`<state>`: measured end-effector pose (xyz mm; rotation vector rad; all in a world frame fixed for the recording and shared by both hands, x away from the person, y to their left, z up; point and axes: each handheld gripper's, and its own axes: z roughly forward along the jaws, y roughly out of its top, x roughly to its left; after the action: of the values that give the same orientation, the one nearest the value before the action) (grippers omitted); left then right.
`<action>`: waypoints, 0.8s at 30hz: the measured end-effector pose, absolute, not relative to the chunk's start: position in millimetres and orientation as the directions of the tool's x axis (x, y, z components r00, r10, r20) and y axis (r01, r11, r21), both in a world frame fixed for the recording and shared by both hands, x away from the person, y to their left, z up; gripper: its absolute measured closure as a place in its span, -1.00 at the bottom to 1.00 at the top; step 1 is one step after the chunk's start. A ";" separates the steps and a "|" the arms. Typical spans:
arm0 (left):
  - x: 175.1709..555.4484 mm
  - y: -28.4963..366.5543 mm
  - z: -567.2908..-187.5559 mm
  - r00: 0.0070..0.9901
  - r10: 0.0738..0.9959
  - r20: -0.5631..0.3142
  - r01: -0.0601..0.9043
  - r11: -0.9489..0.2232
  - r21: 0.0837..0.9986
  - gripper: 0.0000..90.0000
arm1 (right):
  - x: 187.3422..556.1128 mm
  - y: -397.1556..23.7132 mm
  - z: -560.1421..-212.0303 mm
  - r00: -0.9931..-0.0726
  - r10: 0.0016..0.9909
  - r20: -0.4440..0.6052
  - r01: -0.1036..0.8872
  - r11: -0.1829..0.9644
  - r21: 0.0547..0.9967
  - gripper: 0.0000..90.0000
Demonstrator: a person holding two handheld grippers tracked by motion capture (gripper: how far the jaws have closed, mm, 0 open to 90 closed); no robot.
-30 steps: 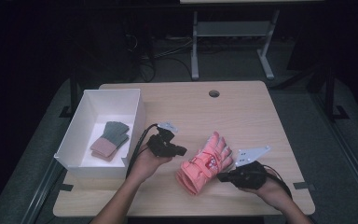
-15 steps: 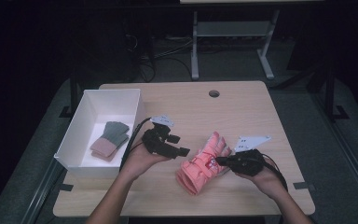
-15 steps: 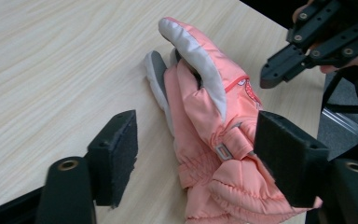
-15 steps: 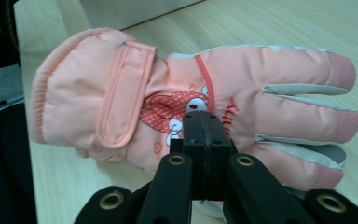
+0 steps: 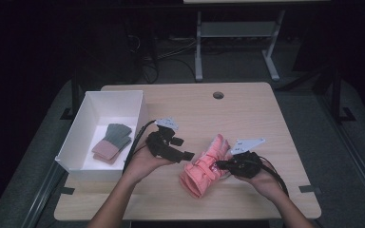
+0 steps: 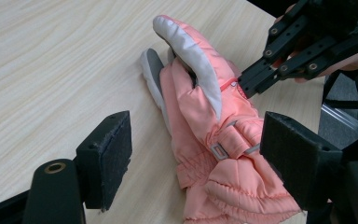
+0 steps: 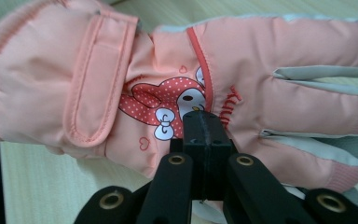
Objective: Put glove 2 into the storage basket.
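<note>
Your right tongs [image 7: 204, 122] are pinched tight on a fold of the pink glove [image 5: 202, 166], apparently to hold it on the counter [image 5: 247, 114]. Your left tongs [image 6: 200, 154] have just been opening and stand wide at the cuff, pads clear of it. The white box [image 5: 76, 137] beside already holds a green glove [image 5: 114, 141].
</note>
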<state>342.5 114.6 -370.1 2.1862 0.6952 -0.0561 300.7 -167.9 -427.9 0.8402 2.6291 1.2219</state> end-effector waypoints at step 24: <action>364.5 55.2 -405.5 0.873 0.396 -0.285 0.484 -0.636 0.601 -0.61 | 309.9 -148.4 -450.5 -0.829 0.548 0.112 0.472 0.578 0.666 1.00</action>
<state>364.5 55.2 -405.5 2.3363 0.6314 -0.1631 309.9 -148.4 -450.5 0.8750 2.6949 1.0889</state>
